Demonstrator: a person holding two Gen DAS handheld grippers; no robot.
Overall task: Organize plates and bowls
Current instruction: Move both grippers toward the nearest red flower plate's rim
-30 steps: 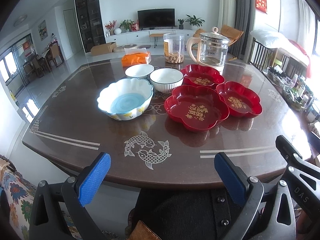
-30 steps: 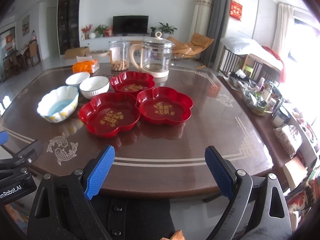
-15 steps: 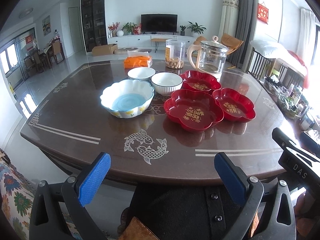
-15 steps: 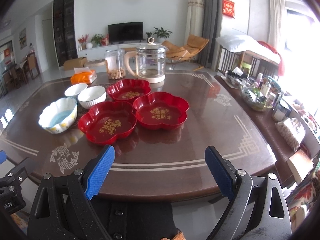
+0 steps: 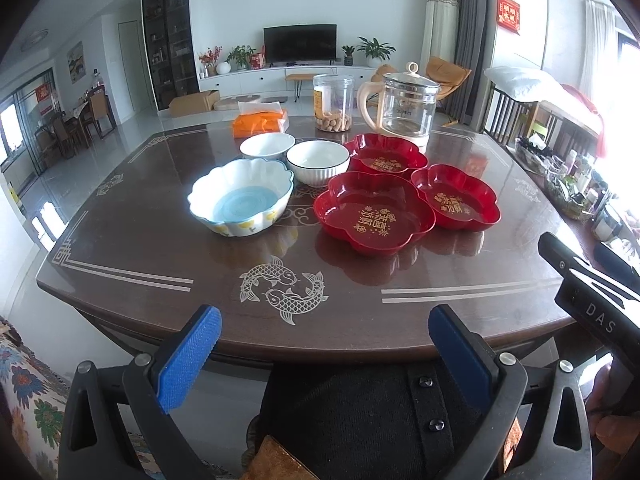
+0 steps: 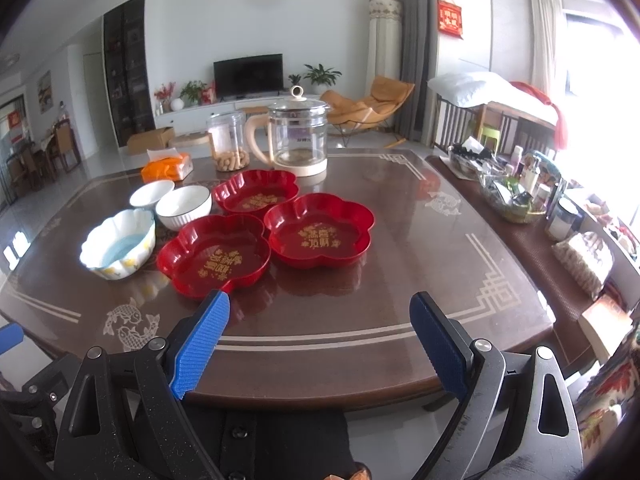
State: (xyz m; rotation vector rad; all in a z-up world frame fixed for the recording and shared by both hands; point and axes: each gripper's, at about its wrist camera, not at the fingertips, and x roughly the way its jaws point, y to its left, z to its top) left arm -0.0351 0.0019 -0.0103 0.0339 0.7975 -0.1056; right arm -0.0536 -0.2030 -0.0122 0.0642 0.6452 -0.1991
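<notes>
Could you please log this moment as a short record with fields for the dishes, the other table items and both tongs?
surface: dark table with inlaid fish motif
red plates: three flower-shaped, clustered; nearest, right, far
bowls: scalloped blue-bottomed bowl; two white bowls behind it
stacking: none yet, every dish sits singly
other items: glass kettle, clear jar, orange tissue pack
left tongs: open, empty, at near table edge
right tongs: open, empty, at near table edge
</notes>
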